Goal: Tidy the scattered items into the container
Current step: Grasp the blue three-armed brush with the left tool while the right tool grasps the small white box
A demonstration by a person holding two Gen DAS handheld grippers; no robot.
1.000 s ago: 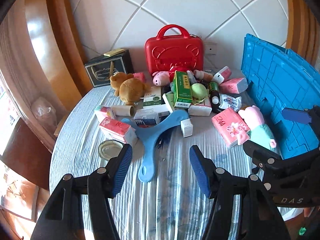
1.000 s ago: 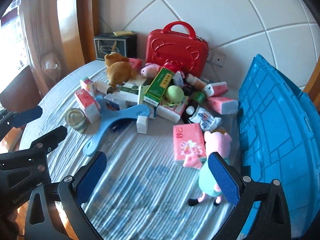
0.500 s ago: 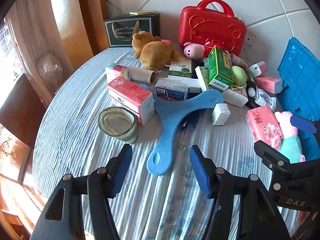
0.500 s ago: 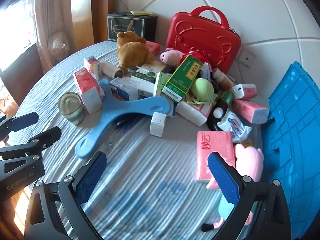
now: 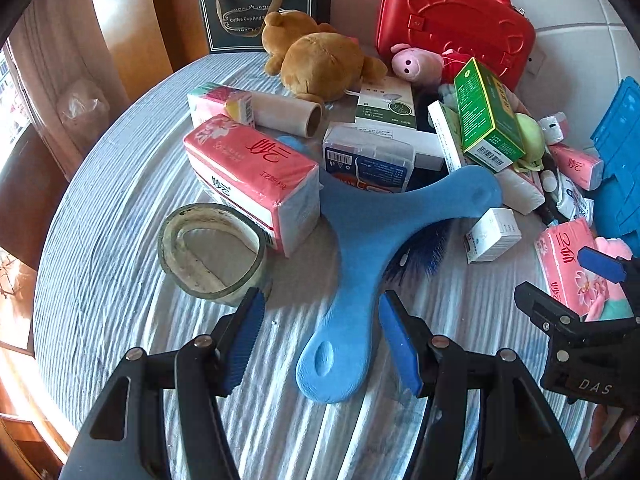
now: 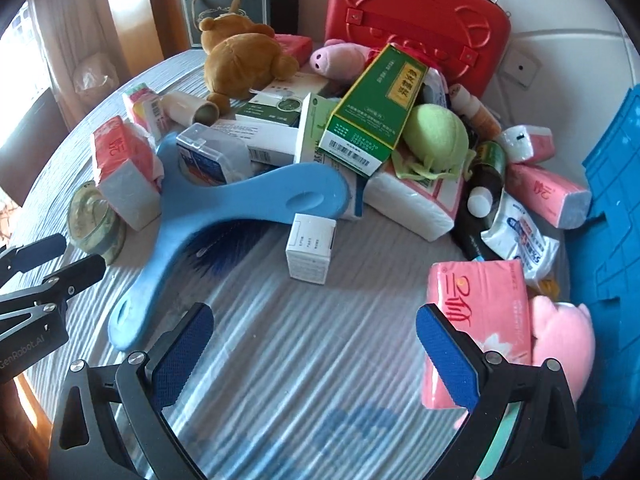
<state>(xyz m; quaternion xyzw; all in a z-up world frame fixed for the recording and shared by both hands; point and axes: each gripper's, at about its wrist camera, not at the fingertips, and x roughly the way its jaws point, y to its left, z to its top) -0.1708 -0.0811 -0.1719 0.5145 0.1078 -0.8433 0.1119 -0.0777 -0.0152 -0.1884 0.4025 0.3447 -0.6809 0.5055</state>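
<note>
Tabletop brush (image 5: 360,280) between left claw (image 5: 320,344) fingers

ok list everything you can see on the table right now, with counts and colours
blue brush: 1, blue, front centre
tape roll: 1, clear, front left
tissue packs: at least 4, pink, scattered
small white box: 1, white, beside brush
green carton: 1, green, atop pile
tennis ball: 1, yellow-green, on pile
teddy bear: 1, brown, rear
pig plush toys: 2, pink, rear and right edge
red case: 1, red, rear
black box: 1, black, rear left
blue crate: 1, blue, right
left gripper: jaws open, straddling brush handle
right gripper: jaws open
</note>
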